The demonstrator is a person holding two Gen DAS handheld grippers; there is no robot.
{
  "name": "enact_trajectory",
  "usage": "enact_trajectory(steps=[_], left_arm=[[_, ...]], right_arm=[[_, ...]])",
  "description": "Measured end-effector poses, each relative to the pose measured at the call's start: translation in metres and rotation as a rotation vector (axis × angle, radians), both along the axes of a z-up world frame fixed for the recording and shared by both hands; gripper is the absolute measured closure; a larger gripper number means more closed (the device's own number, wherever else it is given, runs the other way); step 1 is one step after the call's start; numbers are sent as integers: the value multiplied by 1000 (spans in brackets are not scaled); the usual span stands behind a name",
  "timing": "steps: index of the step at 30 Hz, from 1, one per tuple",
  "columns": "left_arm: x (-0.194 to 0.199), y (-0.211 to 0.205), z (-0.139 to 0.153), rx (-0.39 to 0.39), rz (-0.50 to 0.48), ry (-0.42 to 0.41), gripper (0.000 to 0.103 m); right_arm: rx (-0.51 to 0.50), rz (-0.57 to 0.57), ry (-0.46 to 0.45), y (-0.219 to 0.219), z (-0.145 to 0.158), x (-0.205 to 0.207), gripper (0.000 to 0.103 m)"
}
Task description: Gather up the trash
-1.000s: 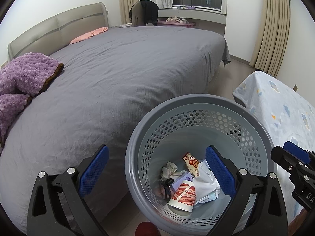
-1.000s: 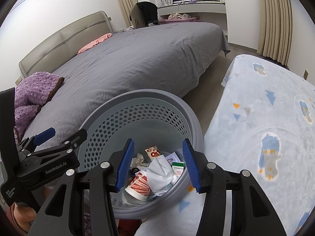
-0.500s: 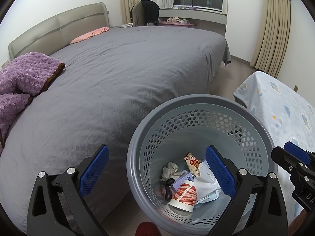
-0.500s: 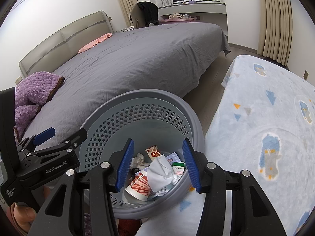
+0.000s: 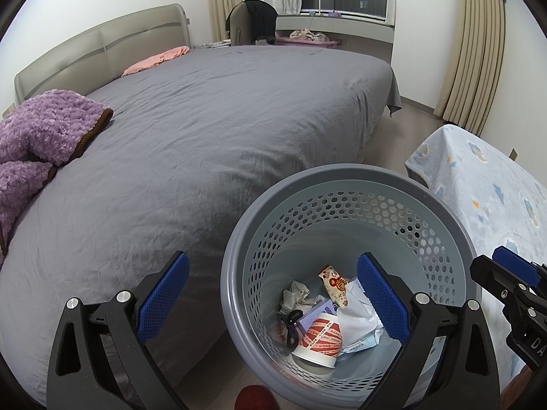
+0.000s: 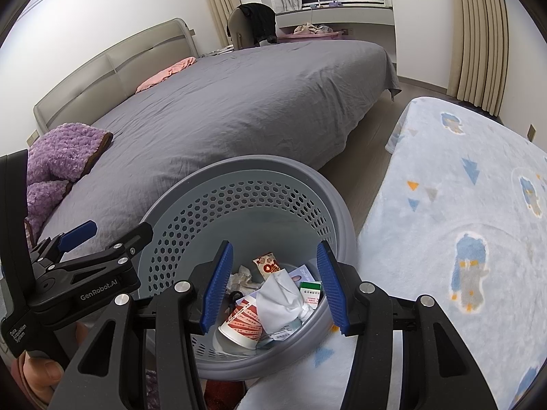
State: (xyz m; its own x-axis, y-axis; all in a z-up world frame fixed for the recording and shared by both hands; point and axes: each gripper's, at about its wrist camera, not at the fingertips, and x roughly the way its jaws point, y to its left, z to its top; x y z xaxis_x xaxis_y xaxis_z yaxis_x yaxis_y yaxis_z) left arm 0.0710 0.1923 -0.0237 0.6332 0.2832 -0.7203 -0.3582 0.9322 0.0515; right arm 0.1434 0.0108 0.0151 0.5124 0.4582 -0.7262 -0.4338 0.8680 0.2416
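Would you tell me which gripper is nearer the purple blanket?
Left. The left gripper sits on the blanket's side of the basket; the right gripper is beyond it.

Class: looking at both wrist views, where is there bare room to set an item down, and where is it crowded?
Free: the grey bed, between the purple blanket and pink pillow; the blue patterned cover right of the basket. Crowded: the basket's bottom, packed with a paper cup, tissue and wrappers.

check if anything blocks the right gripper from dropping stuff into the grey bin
Nothing visible does. The right gripper hangs open and empty right above the grey bin, whose mouth is uncovered. Inside lie only a paper cup and white tissue, low at the bottom.
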Motion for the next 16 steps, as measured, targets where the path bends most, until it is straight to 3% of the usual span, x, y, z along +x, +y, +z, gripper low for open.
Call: enact_trajectory(steps=[16], left_arm=[[-1,2,2,-3,7,1,7]], right_arm=[[-2,4,0,0,1,-2,54]])
